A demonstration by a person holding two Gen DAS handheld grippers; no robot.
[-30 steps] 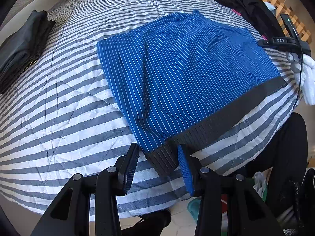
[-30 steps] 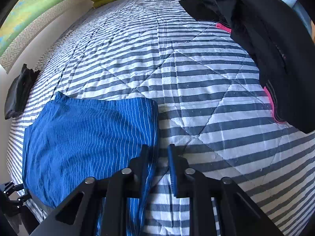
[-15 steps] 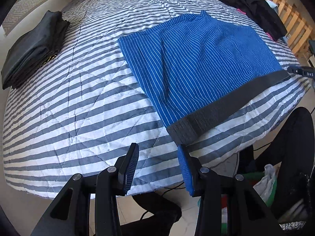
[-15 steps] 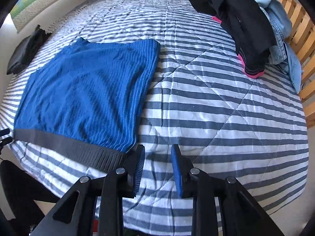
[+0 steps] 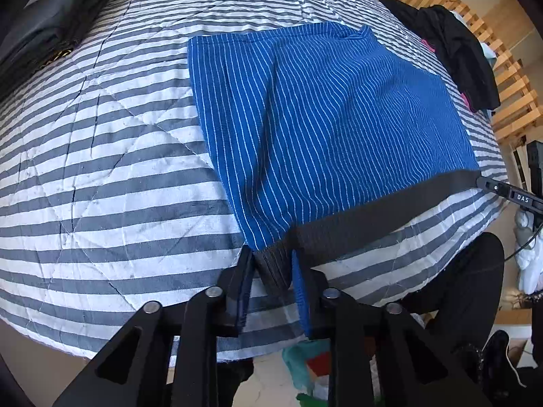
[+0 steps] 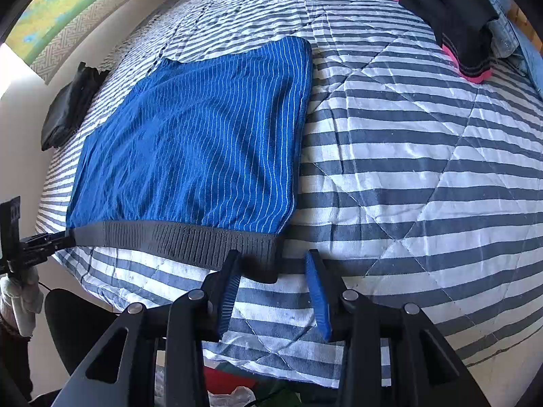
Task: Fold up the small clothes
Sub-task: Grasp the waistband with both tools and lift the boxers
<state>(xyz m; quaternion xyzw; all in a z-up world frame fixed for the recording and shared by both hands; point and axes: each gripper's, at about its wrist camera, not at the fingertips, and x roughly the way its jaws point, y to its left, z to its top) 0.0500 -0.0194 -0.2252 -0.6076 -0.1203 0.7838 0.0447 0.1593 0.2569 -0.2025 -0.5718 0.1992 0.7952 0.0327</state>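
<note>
While the blue striped garment [image 5: 325, 135] lies spread flat on the striped bed quilt [image 5: 101, 176], with its dark grey ribbed band [image 5: 373, 217] along the near edge of the bed, the gripping step of a fold is judged to be in hand. In the left wrist view the left tongs [image 5: 271, 271] are set at six o'clock, and the band's corner at that end is seen bunched between the two pads; the jaws have just been closing on it, and the corner appears to be clamped. In the right wrist view the right tongs [image 6: 271, 268] are placed at six o'clock over the band's other corner [image 6: 261, 254]. Their jaws have also just been closing, yet a clear gap is seen on the five o'clock side and the pads are not seen pressing the cloth, so they are read as apart around the corner.

A folded dark garment [image 6: 68, 108] is seen at ten o'clock and a heap of dark clothes [image 6: 441, 10] at one o'clock, both well apart from the work.

Next, a firm pinch at the right corner is called for. Both corners are then likely to be lifted together and carried toward twelve o'clock, kept level so that the band lands squarely on the far hem.
</note>
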